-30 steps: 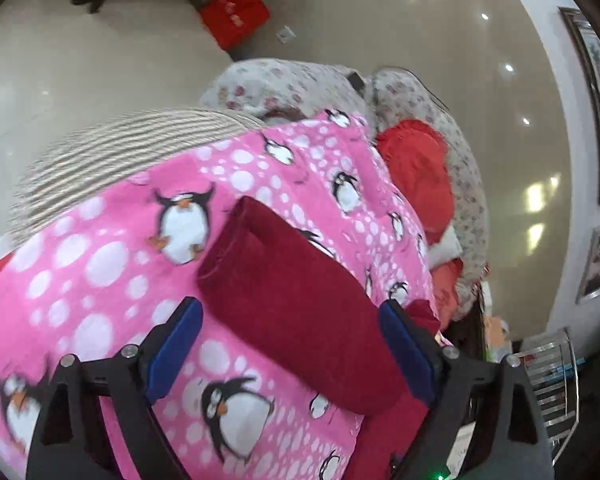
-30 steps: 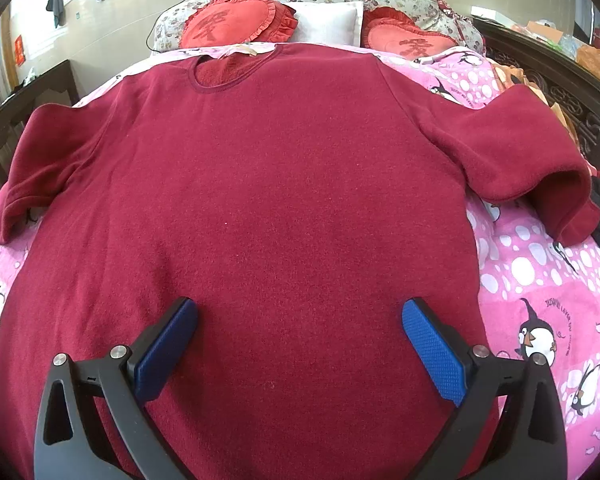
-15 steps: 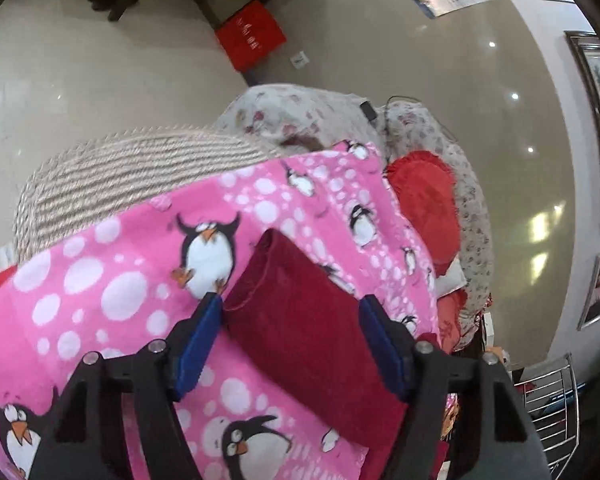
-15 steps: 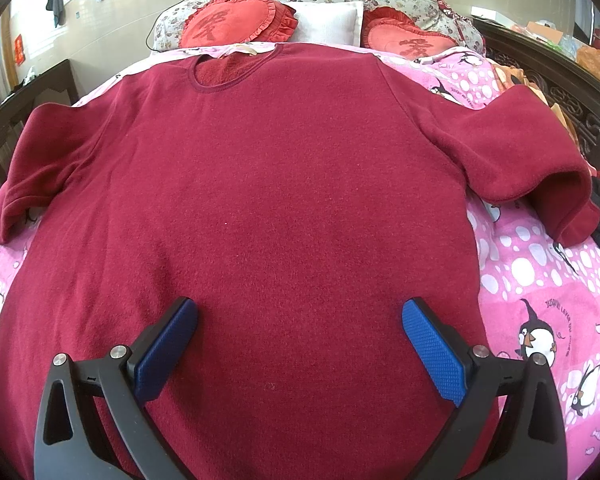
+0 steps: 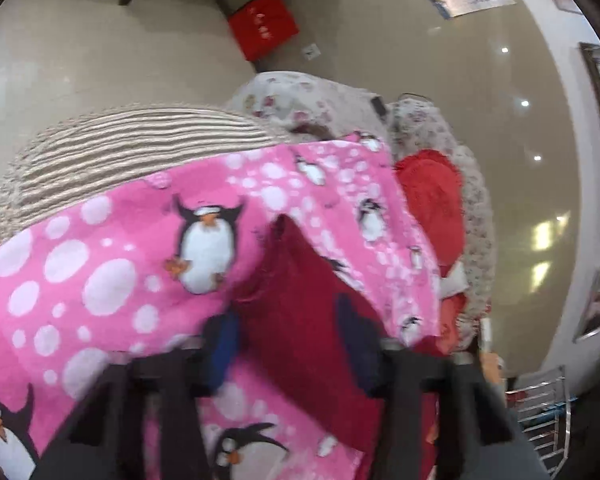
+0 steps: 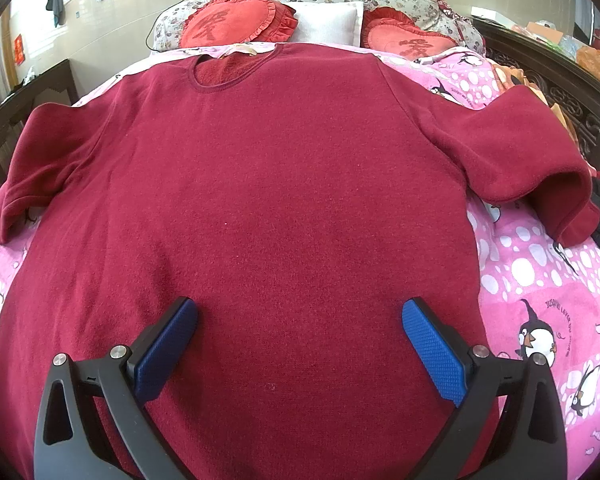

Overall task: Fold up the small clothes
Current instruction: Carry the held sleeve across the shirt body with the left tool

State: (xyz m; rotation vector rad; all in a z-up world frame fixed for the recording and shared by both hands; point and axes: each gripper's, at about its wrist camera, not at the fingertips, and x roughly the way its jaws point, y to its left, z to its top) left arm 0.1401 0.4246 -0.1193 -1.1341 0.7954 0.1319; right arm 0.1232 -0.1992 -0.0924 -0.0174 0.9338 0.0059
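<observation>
Our left gripper (image 5: 288, 344) pinches the fuzzy maroon sleeve (image 5: 296, 320), bunching it into a peak. Our right gripper (image 6: 300, 340) hangs spread over the fleece shirt (image 6: 260, 200), flat on the penguin-print blanket (image 6: 540, 280).

My left gripper (image 5: 288, 344) is blurred, its blue pads (image 5: 224, 348) drawn in on either side of the dark red sleeve (image 5: 296, 320) — whether they pinch it I cannot tell. My right gripper (image 6: 300, 344) hangs level with its jaws spread wide, pads (image 6: 434, 350) well apart — nothing between them.
</observation>
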